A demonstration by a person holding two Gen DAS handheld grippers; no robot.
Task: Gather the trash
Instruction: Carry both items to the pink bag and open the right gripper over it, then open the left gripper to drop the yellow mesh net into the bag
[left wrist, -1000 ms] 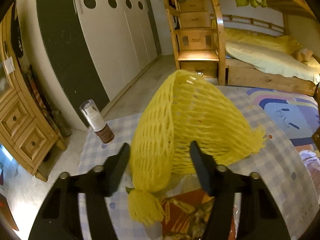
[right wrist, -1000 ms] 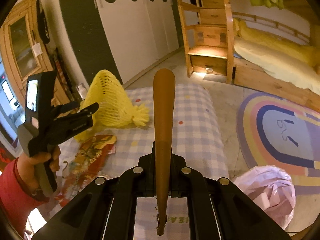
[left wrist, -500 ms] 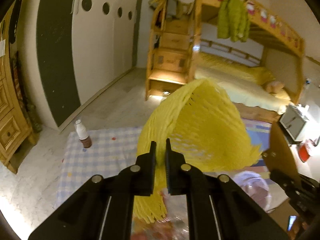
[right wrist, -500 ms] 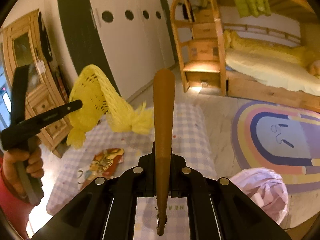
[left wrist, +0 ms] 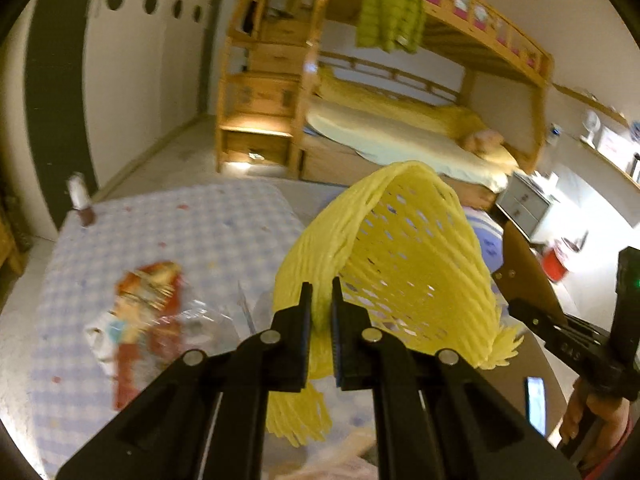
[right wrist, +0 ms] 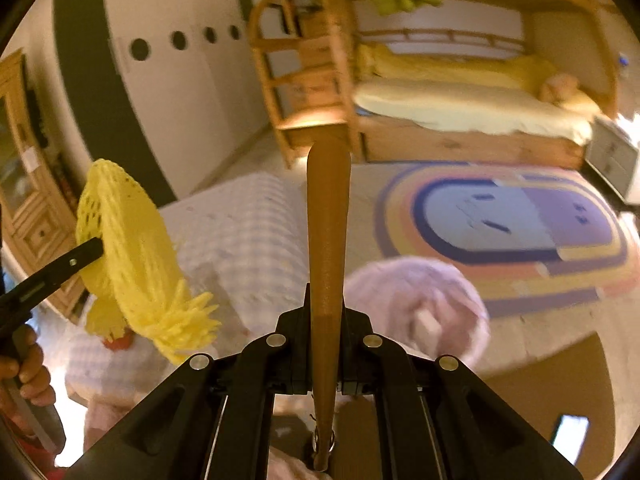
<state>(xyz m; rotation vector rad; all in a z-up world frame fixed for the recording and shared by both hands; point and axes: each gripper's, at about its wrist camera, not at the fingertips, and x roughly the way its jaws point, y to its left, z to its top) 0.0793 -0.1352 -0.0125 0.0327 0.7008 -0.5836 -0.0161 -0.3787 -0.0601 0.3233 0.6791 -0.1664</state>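
Yellow foam fruit net (left wrist: 400,256) is off the table now, pinched at its lower edge by the left gripper (left wrist: 321,312), jaws pressed together on the mesh; it sits centre-right in the left wrist view and far left in the right wrist view (right wrist: 128,256), hanging in the air above the checked tablecloth (left wrist: 224,224). A second ago the jaws were spread on either side of the net while it lay on the cloth; they have since closed and lifted it clear, so the pick is done and what's left for this item is probably the carry and drop. Likely target is the pink trash bag (right wrist: 416,304), lower centre in the right wrist view, blurred. Right gripper (right wrist: 325,320) is clamped on a brown wooden stick (right wrist: 326,240) that runs up the frame middle, same as earlier. Red snack wrapper (left wrist: 148,300) and clear plastic remain on the cloth, left of the frame, not yet collected. Small bottle (left wrist: 80,200) stands at the cloth's upper-left corner. Versus the earlier frame, both views have swung toward the rug (right wrist: 520,216) and the bag, which looks bigger.
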